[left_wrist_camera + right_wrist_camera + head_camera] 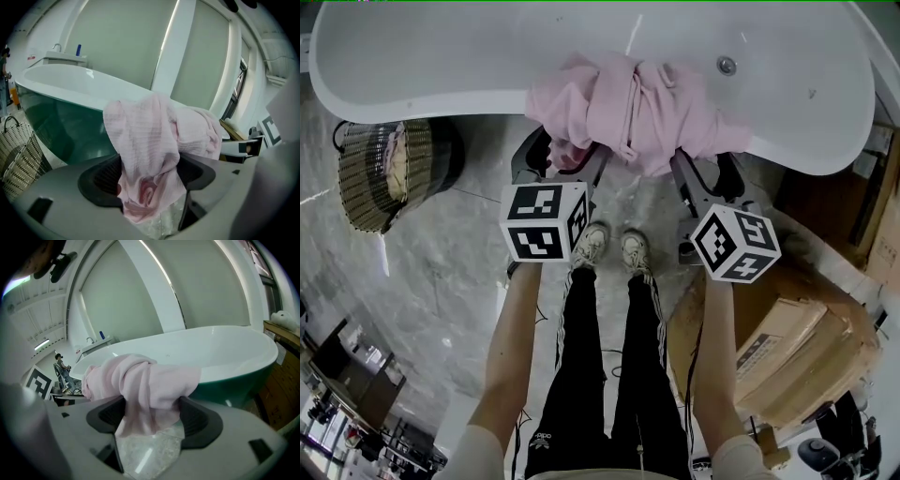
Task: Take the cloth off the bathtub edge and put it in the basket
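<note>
The pink cloth (pixel 628 112) is bunched up and draped over the near edge of the white bathtub (pixel 441 56), with part of it hanging down the outside toward us. We've got both tools up at it, one on each end of the hanging part. The left tool (pixel 147 176) has its jaws spread wide, and a fold of cloth dangles right down between them. The fabric brushes the pads but nothing looks pinched, so we'd call it open and not gripping. Same story on the right tool (pixel 152 416): jaws wide, the other end of the cloth sitting loose in the gap.

So the step in hand, as we read it, is the grab. Our tip: push in a touch deeper so the pads close on a thick bunch and not just a thin edge, because that floppy weave will likely slip out of a shallow pinch. Close both sides, then lift up before pulling back, so the cloth clears the rim and doesn't drag.

The wicker basket (pixel 380 173) sits on the floor off to our left, beside the tub and well apart from the cloth, so it's a carry across. Keep the load high enough that the tail doesn't sweep the floor. Cardboard boxes (pixel 787 347) are stacked on the right, out of the way.
</note>
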Motion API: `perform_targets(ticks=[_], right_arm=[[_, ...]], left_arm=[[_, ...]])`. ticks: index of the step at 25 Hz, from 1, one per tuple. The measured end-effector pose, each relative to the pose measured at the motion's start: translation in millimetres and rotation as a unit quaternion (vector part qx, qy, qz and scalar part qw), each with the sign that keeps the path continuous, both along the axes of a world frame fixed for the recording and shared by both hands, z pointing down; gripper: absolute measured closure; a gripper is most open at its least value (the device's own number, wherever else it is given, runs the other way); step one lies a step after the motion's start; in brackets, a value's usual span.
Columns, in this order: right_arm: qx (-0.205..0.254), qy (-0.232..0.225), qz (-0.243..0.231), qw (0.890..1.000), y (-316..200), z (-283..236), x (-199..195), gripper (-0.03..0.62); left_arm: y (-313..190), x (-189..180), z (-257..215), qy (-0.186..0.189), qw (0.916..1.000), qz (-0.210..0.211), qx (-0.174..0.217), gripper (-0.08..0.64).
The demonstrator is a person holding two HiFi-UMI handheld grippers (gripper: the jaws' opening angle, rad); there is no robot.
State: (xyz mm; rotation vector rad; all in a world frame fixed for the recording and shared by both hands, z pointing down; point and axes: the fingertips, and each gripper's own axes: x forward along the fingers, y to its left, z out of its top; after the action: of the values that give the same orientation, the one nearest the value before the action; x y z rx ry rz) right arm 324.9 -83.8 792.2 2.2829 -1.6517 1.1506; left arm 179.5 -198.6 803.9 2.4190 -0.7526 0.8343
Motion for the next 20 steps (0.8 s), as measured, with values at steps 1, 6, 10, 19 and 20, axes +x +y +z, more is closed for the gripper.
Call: perform_targets(ticks=[1, 6, 10, 19, 20], right_arm=[[-0.004, 0.001, -0.003, 1.000, 0, 1, 0, 0.215], [-0.013, 0.021, -0.042, 0.999, -4, -2, -8, 0.329], [-0.021, 0.069, -0.086, 0.994, -10, -7, -16, 0.449], [-0.032, 0.086, -0.091, 0.992, -7, -9, -17, 0.514], [-0.031, 0.084, -0.090, 0.992, -7, -10, -17, 0.514]], left_arm=[[0, 1, 0, -0.003, 1.0000, 0.001, 0.003, 0.173], [2, 4, -1, -0.012, 0.9997, 0.008, 0.018, 0.214], [9, 12, -5, -0.034, 0.9976, 0.019, 0.058, 0.390], [11, 9, -5, -0.040, 0.9979, 0.009, 0.050, 0.460], [11, 9, -6, -0.040, 0.9979, 0.011, 0.050, 0.459]])
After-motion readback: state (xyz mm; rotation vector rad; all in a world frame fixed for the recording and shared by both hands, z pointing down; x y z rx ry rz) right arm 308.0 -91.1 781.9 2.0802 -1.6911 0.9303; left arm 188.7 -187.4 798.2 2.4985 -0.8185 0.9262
